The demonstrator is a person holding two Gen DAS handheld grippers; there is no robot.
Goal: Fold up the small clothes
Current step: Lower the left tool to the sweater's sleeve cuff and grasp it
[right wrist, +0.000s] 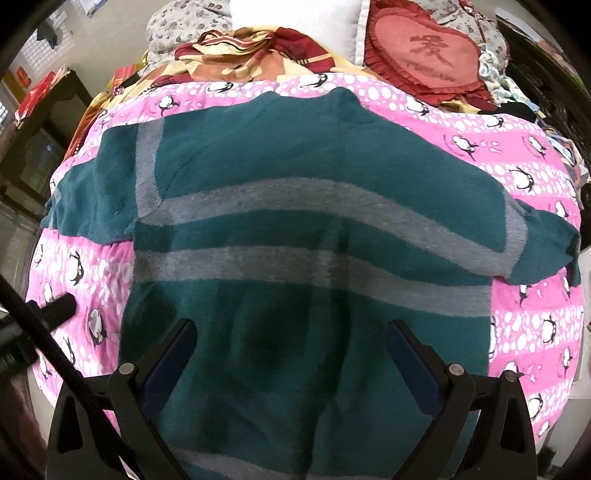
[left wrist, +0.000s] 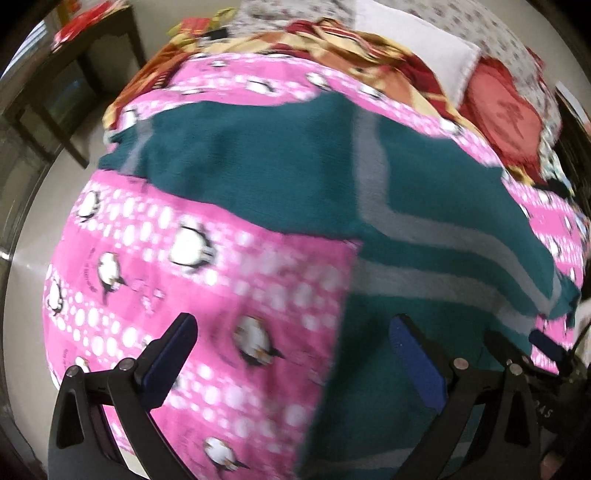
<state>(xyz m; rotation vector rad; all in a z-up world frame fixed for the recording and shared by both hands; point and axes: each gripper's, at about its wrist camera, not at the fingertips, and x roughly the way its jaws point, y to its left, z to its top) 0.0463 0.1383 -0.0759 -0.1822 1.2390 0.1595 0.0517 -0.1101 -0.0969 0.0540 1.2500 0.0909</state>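
Note:
A teal sweater with grey stripes lies spread flat on a pink penguin blanket, both sleeves stretched out to the sides. My right gripper hovers open over the sweater's lower body, nothing between its fingers. In the blurred left wrist view, my left gripper is open above the sweater's left hem edge, where teal meets the blanket. One of its fingers shows at the far left of the right wrist view, over the blanket.
Behind the blanket lie a crumpled red and yellow patterned cloth, a white pillow and a red heart-shaped cushion. A dark table with red items stands left of the bed, with pale floor beside it.

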